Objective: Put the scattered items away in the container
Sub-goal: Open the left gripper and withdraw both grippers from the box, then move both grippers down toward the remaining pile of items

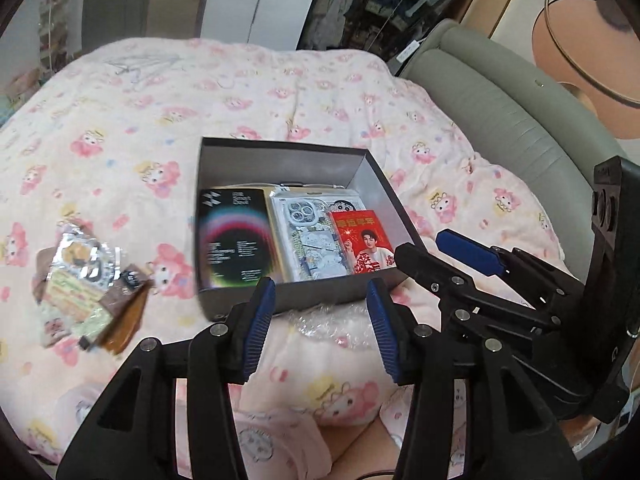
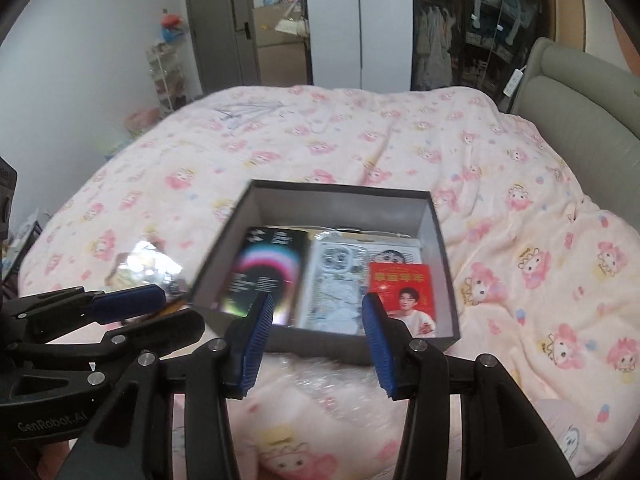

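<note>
A grey open box [image 1: 280, 160] [image 2: 340, 204] sits on the pink cartoon-print quilt [image 1: 160, 120]. Inside lie a black packet [image 1: 234, 240] [image 2: 264, 276], a clear patterned phone case [image 1: 308, 236] [image 2: 332, 288] and a red card [image 1: 366, 240] [image 2: 402, 288]. A loose pile of foil packets and a brown pouch [image 1: 86, 280] [image 2: 148, 268] rests on the quilt left of the box. My left gripper [image 1: 320, 320] [image 2: 168, 312] hovers open before the box's near wall, nothing between its pads. Beside it, my right gripper [image 2: 318, 340] [image 1: 436, 252] is open and empty too.
Crinkled clear bubble wrap [image 1: 332, 320] [image 2: 320, 380] lies on the quilt just in front of the box. A grey padded headboard [image 1: 500, 120] [image 2: 580, 120] borders the bed on the right. A door and an open wardrobe [image 2: 460, 20] stand beyond the bed.
</note>
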### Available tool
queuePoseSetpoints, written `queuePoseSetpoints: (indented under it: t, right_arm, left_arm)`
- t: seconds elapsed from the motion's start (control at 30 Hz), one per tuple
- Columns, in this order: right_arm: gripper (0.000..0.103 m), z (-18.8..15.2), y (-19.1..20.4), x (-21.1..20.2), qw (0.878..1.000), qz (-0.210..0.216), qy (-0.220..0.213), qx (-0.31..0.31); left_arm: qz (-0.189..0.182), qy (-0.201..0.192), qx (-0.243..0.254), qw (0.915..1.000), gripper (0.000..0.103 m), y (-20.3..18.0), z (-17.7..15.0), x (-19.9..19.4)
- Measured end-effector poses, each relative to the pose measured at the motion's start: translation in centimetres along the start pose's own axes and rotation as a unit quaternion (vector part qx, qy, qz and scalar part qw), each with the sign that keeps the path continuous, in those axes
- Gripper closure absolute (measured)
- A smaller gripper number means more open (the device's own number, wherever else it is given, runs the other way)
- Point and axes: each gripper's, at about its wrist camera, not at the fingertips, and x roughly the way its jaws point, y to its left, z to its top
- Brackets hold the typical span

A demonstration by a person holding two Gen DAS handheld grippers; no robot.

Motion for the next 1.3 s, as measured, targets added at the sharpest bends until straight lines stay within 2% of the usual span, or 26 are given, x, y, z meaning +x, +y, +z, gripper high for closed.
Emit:
queuePoseSetpoints:
  t: [0.3,0.6,0.77,0.97,1.1,1.2,1.3]
  right_arm:
    - [0.061,-0.2,5.5,-1.4,0.999,0.018,-0.008,-0.034]
    - [0.061,-0.2,11.9,0.6,0.996,0.057,0.011,-0.069]
    - [0.061,-1.1,15.2,4.2,0.991,0.093,0.052,-0.078]
    - [0.061,-2.3,18.5,9.6,0.979,0.153,0.114,-0.08]
    - [0.061,-2.7,19.5,13.6,0.976,0.136,0.152,-0.077]
    - [0.061,-3.2,19.7,16.5,0.969,0.133,0.192,-0.081]
    - [0.061,-3.8,20.3,19.0,0.962,0.134,0.22,-0.095]
  left_arm:
    - [0.021,-0.017,-0.023,0.9994,0.055,3.6,-1.9,-4.0]
    - [0.053,-0.026,-0.078,0.9952,0.055,9.6,-4.3,-6.4]
    - [0.07,-0.012,-0.127,0.9894,0.056,14.4,-6.4,-5.8]
    - [0.073,0.003,-0.17,0.9827,0.055,19.6,-8.0,-4.4]
    - [0.07,0.024,-0.202,0.9767,0.055,23.6,-8.2,-2.2]
    - [0.068,0.057,-0.222,0.9709,0.055,26.6,-8.6,0.1]
    - [0.04,0.095,-0.24,0.9652,0.055,29.3,-9.4,2.7]
